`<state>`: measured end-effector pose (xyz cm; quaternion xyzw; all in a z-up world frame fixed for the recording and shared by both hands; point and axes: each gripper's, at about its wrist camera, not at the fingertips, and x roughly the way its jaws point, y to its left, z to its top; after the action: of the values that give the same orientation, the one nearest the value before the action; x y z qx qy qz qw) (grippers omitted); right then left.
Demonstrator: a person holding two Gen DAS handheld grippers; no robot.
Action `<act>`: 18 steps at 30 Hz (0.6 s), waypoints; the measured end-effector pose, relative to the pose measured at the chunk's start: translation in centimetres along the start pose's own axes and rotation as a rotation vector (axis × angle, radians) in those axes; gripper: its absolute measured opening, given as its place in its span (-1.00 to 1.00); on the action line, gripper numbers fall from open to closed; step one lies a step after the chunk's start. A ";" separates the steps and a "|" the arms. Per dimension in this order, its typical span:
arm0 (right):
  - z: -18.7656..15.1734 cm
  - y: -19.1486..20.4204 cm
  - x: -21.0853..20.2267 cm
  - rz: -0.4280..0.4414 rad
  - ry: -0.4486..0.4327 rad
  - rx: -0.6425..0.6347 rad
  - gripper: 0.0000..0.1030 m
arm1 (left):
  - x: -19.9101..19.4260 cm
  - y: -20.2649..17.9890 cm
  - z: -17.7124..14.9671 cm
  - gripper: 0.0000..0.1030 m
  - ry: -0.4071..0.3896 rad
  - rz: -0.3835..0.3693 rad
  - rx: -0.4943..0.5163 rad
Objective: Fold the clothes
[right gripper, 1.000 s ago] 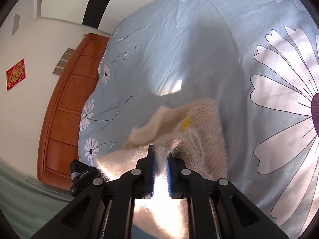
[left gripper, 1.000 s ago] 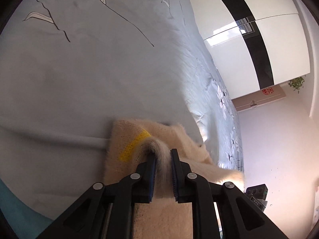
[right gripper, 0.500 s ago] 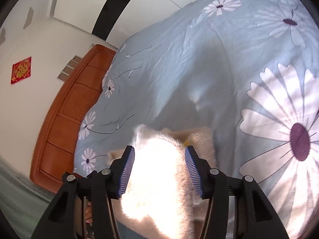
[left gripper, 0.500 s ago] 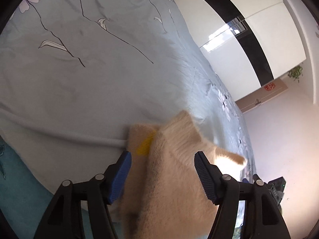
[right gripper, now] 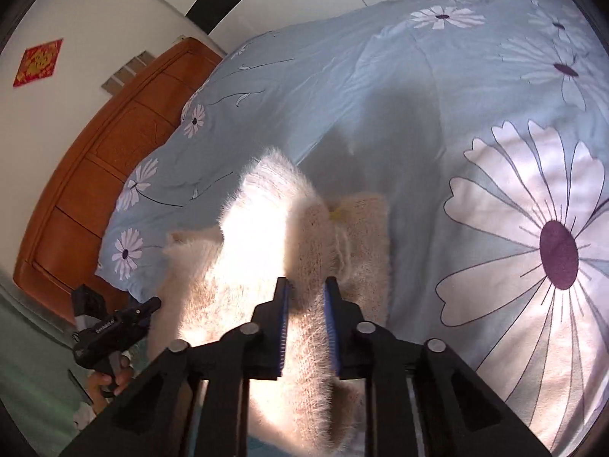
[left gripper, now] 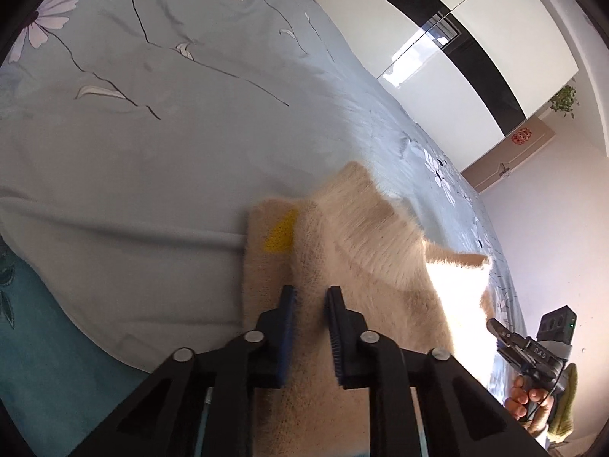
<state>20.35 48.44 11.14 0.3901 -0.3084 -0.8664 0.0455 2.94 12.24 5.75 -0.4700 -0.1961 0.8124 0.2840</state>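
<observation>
A fluffy cream sweater (left gripper: 354, 236) with a yellow patch (left gripper: 279, 232) lies folded on the blue flowered bedspread (left gripper: 152, 133). It also shows in the right wrist view (right gripper: 289, 236), partly sunlit. My left gripper (left gripper: 309, 297) hovers over the sweater's near edge, its jaws a narrow gap apart with only the sweater's surface seen between them. My right gripper (right gripper: 304, 289) stands the same way over the sweater's other near edge. Neither pinches a fold of fabric. Each gripper shows small at the edge of the other's view.
The bedspread (right gripper: 495, 190) stretches away on all sides of the sweater. A wooden headboard (right gripper: 87, 175) stands beyond the bed's left side in the right wrist view. White wardrobe doors (left gripper: 475, 30) stand beyond the bed. A teal cloth (left gripper: 45, 342) lies at the near left.
One second ago both grippers were shut on folds of the sweater. They opened wide and let it drop onto the bed, and now the jaws have narrowed again and pulled back.
</observation>
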 end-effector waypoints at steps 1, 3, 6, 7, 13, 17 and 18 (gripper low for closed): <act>0.1 0.3 -0.2 -0.004 -0.009 -0.015 -0.75 | -0.4 -0.1 0.1 -0.71 -0.019 -0.014 -0.001; 0.2 0.7 -0.8 0.010 -0.039 -0.032 -0.77 | -1.2 0.4 0.3 -0.74 -0.063 -0.027 -0.029; 0.2 0.5 -0.1 -0.028 -0.026 -0.050 -0.77 | -1.0 1.8 0.5 -0.90 -0.077 0.029 -0.050; 0.0 0.1 0.4 -0.043 -0.014 -0.041 -0.77 | -0.5 2.5 0.6 -0.90 -0.061 0.042 -0.064; -0.5 -1.9 1.2 -0.014 -0.004 0.020 -0.77 | -0.7 5.8 -0.3 -0.90 -0.039 -0.032 -0.146; -0.5 -1.3 0.5 -0.004 -0.014 0.005 -0.70 | -1.8 4.7 0.5 -0.83 -0.061 -0.078 -0.137; -0.5 -1.1 0.1 -0.002 -0.023 0.002 -0.69 | -1.8 4.3 0.6 -0.62 -0.060 -0.080 -0.130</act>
<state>20.81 49.01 10.17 0.3804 -0.3094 -0.8706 0.0405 1.94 7.75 4.71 -0.4547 -0.2753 0.7998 0.2791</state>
